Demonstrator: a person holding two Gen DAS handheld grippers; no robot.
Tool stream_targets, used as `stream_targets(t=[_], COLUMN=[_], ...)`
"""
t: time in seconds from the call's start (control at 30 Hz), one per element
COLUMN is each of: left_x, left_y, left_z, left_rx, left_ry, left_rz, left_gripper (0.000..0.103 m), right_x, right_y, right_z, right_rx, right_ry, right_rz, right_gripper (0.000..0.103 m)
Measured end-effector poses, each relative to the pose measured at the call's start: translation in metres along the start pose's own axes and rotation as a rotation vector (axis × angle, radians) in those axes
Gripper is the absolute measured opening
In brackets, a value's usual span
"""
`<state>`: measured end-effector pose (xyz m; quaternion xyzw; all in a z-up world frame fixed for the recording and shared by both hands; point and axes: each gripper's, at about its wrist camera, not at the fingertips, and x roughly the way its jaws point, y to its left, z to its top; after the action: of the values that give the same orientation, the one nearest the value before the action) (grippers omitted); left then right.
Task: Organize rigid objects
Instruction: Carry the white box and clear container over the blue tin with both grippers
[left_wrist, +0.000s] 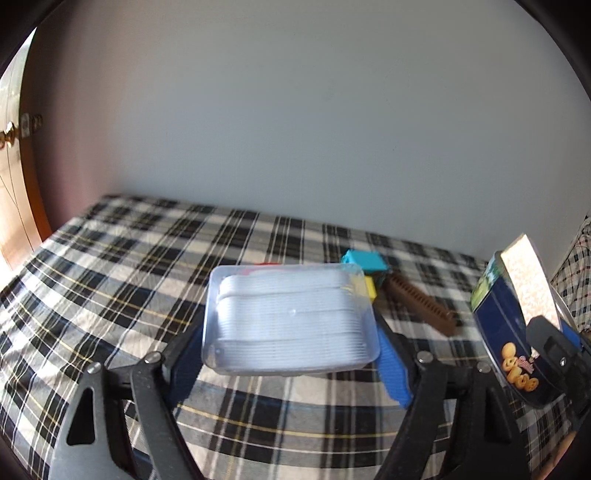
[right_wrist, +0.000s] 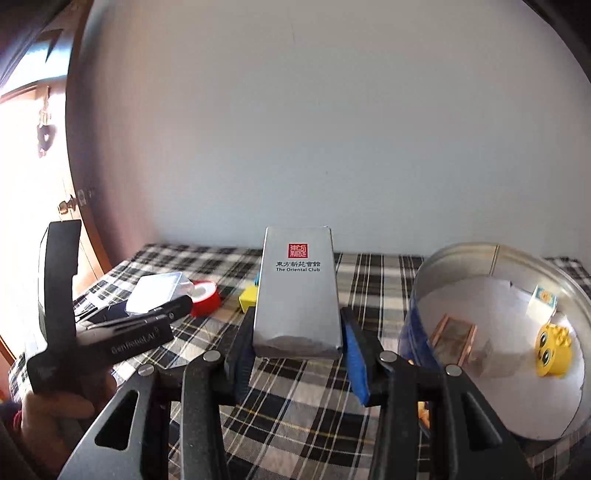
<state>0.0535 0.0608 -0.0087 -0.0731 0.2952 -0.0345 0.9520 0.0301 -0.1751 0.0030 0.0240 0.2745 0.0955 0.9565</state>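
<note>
1. the left gripper (left_wrist: 291, 354) has its jaws clamped on a clear rectangular plastic box (left_wrist: 291, 321) full of white plastic cutlery, held above the black-and-white plaid cloth (left_wrist: 110, 266) covering the surface below.
2. the right gripper (right_wrist: 297, 354) has its jaws clamped on the lower end of a silver rectangular box (right_wrist: 299, 291) with a red seal and "the oriental club" printed on it; the box stands tilted away from the camera.
3. a round blue cookie tin (right_wrist: 498, 258) sits just right of the silver box. inside it lie a yellow cartoon-face toy (right_wrist: 552, 349), a small copper-framed rectangular item (right_wrist: 454, 339) and a small white and blue box (right_wrist: 543, 301).
4. on the cloth behind the clear box are a turquoise cube (left_wrist: 364, 260), a yellow block (left_wrist: 370, 288) and a brown ridged bar (left_wrist: 421, 304), close together.
5. a red roll of tape (right_wrist: 205, 295) lies on the cloth near the clear box in the right wrist view.
6. a person's hand (right_wrist: 55, 410) grips the left gripper's handle.
</note>
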Motion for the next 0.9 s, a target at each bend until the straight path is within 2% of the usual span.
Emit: stream_targets(t=[0.13,0.27,0.47,0.9], left_x=[-0.014,-0.018,-0.026,-0.028], left_y=[-0.013,-0.028,-0.067,-0.147], left_z=[-0.002,-0.005,-0.008,-0.011], left_rx=[0.005,-0.017,0.021,0.098], left_ry=[-0.043,-0.049,-0.082,-0.086], left_rz=[0.005,-0.032,-0.069,-0.169], left_gripper=[0.081,0.081,0.081,0.081], right_x=[-0.010,-0.026,-0.048,-0.063], right_y=[-0.006,-0.025,-0.063,-0.123], right_z=[0.001,-0.003,-0.003,-0.002], right_rx=[-0.007,-0.004,0.037,0.090], right_ry=[-0.024,-0.058,-0.119,-0.154], right_rz=[0.029,0.065,0.036,-0.086], right_gripper=[0.045,0.045,0.045,0.045])
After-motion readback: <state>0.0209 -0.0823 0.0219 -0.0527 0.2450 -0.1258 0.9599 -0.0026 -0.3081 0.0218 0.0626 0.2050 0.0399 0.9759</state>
